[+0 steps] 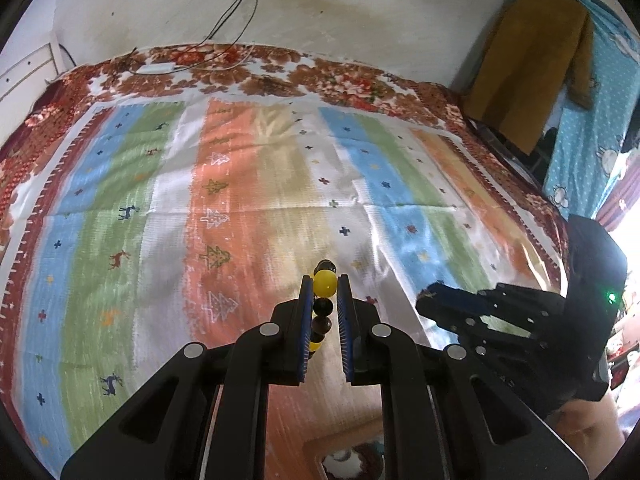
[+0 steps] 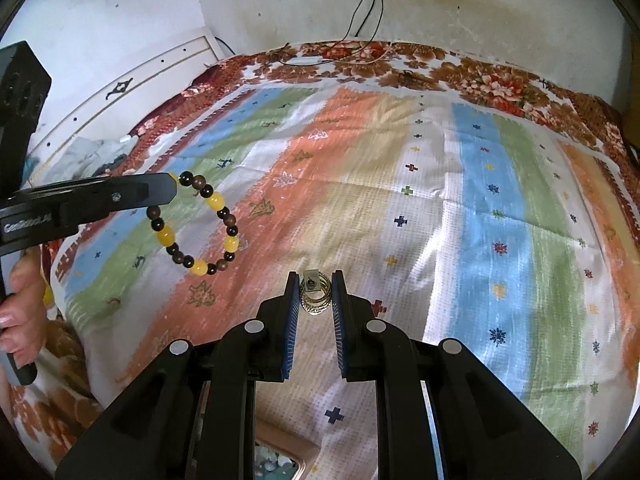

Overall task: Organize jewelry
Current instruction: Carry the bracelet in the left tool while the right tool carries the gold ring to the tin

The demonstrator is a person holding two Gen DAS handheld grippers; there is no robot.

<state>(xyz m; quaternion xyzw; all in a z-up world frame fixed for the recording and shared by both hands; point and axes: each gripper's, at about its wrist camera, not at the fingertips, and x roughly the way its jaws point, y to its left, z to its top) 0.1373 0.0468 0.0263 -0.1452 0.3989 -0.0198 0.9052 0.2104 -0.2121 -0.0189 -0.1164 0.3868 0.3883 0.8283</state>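
Observation:
My left gripper [image 1: 324,282] is shut on a bead bracelet [image 1: 322,308] of yellow and dark brown beads, held above the striped cloth. The right wrist view shows the same bracelet [image 2: 198,226] hanging as a ring from the left gripper [image 2: 170,192] at the left. My right gripper [image 2: 316,280] is shut on a bundle of thin gold bangles with a small tag [image 2: 316,292], held above the cloth. The right gripper [image 1: 430,300] also shows at the right of the left wrist view.
A bed carries a striped cloth [image 1: 280,200] over a floral blanket [image 1: 248,68]. A charger and cables [image 1: 160,67] lie at its far edge by the wall. A jewelry box corner [image 2: 280,460] shows under the right gripper. A brown garment [image 1: 528,68] hangs at the right.

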